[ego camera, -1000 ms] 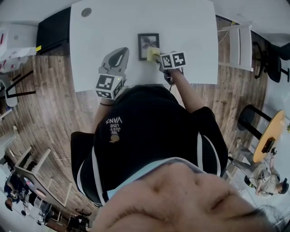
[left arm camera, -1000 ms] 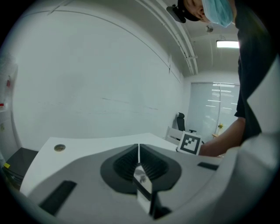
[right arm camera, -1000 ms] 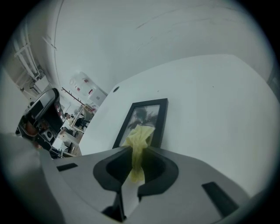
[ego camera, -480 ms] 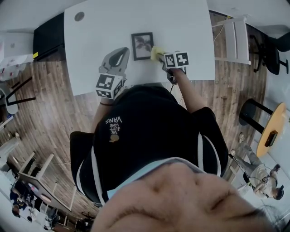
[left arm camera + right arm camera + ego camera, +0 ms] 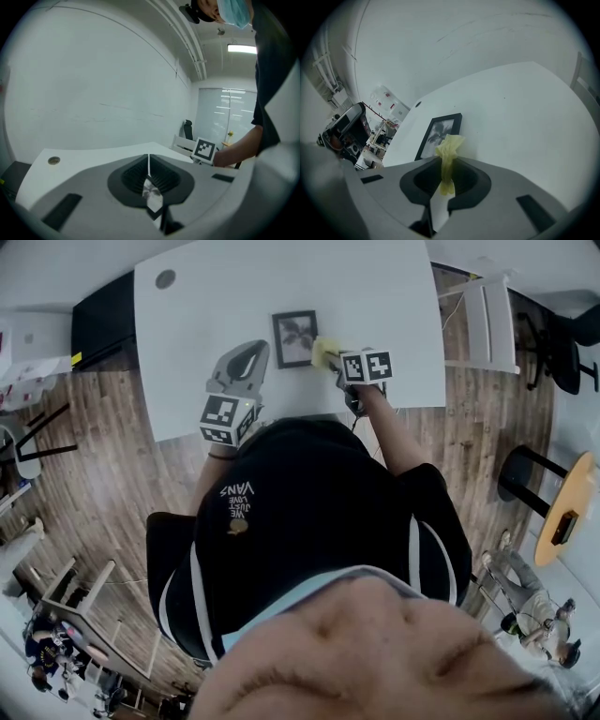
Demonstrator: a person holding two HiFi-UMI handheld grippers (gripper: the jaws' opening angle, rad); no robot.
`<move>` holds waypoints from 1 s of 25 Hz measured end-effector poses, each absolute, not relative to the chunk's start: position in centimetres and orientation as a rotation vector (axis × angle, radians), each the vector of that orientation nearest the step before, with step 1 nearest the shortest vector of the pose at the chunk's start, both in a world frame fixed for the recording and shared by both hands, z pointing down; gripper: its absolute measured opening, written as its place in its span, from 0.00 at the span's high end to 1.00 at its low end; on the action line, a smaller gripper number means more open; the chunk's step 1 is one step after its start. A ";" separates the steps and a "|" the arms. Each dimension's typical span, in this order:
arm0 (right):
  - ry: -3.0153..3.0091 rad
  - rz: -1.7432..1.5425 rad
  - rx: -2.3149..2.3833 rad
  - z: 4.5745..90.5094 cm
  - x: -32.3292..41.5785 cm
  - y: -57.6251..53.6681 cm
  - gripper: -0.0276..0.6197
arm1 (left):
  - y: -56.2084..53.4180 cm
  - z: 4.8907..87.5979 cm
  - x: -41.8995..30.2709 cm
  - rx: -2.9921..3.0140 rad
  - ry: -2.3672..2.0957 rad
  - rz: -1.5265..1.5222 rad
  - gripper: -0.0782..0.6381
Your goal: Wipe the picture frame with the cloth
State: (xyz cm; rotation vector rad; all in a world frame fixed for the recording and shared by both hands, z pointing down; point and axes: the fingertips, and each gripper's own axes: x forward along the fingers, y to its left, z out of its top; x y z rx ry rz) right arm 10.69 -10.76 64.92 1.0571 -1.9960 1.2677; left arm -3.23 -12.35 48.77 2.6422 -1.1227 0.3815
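1. The right gripper [image 5: 447, 161] is holding the yellow cloth [image 5: 449, 145]. Its fingers are clamping tight on it, and a bunched tuft is sticking out past the tips.
2. The picture frame [image 5: 294, 337] is lying flat on the white bench [image 5: 384, 287], a little in from the near edge. In the head view the cloth [image 5: 324, 352] is sitting at the frame's near right corner. I cannot tell whether it is pressing on the frame or just beside it.
3. Wiping appears to be starting, or working along the right side. Nothing is showing how much of the frame is already clean, so the glass and the other three sides are probably still waiting.
4. The left gripper [image 5: 242, 362] is sitting just left of the frame, apart from it. Its fingers are pressing together on nothing, so the frame is lying unsteadied and may slide under a firm stroke.
5. Open bench is stretching beyond and to the right of the frame, giving free room for strokes away from the body. The near edge is running close behind both grippers, so pulling strokes are risking dragging the frame towards it.
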 end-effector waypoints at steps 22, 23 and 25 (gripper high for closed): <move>-2.376 0.937 1.282 51.8 9.2 -16.4 0.89 | -16.1 44.7 -4.2 2.763 -1.173 0.273 0.87; -2.402 0.910 1.303 50.9 9.3 -16.5 0.89 | -16.2 44.5 -4.1 2.768 -1.176 0.267 0.87; -2.461 0.862 1.340 49.1 9.5 -16.6 0.89 | -16.4 44.2 -4.0 2.777 -1.175 0.259 0.87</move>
